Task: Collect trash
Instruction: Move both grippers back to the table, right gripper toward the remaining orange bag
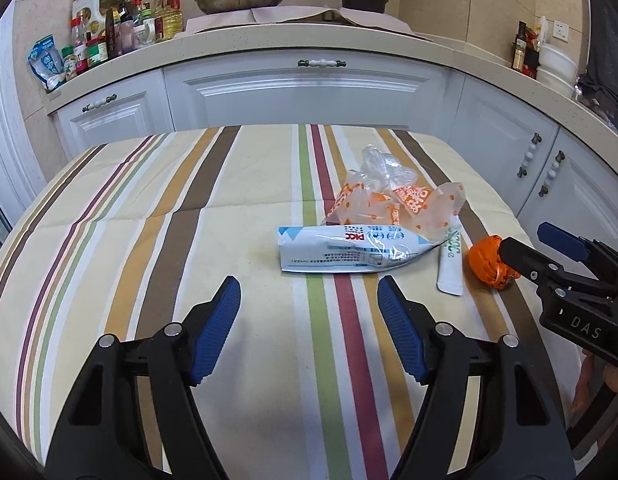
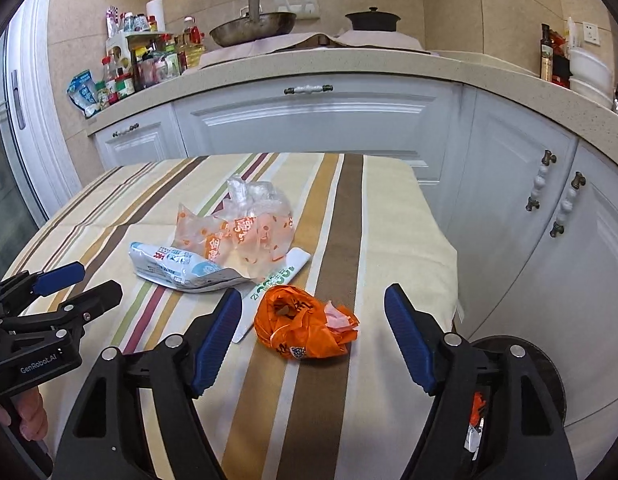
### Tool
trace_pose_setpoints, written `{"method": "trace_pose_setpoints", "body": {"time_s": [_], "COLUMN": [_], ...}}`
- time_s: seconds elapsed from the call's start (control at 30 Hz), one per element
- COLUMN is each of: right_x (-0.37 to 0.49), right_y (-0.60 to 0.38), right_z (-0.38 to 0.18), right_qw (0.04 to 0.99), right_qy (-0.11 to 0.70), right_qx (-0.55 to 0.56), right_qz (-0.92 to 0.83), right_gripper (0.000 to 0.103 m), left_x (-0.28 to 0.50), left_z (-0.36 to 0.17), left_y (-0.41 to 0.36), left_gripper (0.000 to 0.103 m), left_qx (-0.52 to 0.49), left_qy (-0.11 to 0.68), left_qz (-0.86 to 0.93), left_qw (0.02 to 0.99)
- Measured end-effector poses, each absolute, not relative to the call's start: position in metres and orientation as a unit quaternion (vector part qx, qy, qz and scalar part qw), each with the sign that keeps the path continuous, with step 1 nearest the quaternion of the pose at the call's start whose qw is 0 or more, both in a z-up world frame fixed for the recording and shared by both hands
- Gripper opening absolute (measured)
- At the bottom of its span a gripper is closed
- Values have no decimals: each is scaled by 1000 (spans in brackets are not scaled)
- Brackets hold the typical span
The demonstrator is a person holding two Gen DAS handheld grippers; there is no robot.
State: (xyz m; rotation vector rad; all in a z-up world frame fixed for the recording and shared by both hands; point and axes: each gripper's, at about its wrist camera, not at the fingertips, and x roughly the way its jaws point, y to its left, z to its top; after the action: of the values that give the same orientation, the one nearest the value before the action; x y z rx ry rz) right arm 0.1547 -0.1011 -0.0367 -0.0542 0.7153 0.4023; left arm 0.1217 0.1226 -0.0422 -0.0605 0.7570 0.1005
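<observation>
- Right tongs [image 2: 313, 336] gape wide around the crumpled orange plastic bag [image 2: 305, 326]; lower, then close centrally.
- Left tongs [image 1: 309, 320] wide, empty.

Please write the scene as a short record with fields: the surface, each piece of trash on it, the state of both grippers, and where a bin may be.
surface: striped tablecloth
trash 1: orange crumpled bag, between the fingers of the right gripper, not yet clamped
trash 2: white paper sleeve, flat, beside the orange bag
trash 3: white-blue pouch, lying flat
trash 4: clear orange-printed bag, behind the pouch
left gripper: open, holds nothing
right gripper: open
bin: dark round container, at the lower right of the right wrist view
</observation>
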Motion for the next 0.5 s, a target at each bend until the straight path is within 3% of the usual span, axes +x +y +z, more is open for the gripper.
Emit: {"method": "trace_pose_setpoints", "body": {"time_s": [0.23, 0.3, 0.5], "right_x": [163, 164, 160], "right_y": [-93, -91, -94], "right_z": [-46, -49, -48], "right_qw": [900, 894, 896], "right_qy": [384, 394, 389], "right_qx": [-46, -51, -52], "right_qz": [203, 207, 209], "right_gripper": [71, 59, 56], "left_x": [134, 138, 147], "left_z": [-47, -49, -53], "left_y": [131, 135, 138], "left_gripper": [74, 75, 76], "left_qx": [-35, -39, -39], "left_qy": [374, 378, 388], "left_qz": [49, 50, 44], "left_qw": [925, 924, 920]}}
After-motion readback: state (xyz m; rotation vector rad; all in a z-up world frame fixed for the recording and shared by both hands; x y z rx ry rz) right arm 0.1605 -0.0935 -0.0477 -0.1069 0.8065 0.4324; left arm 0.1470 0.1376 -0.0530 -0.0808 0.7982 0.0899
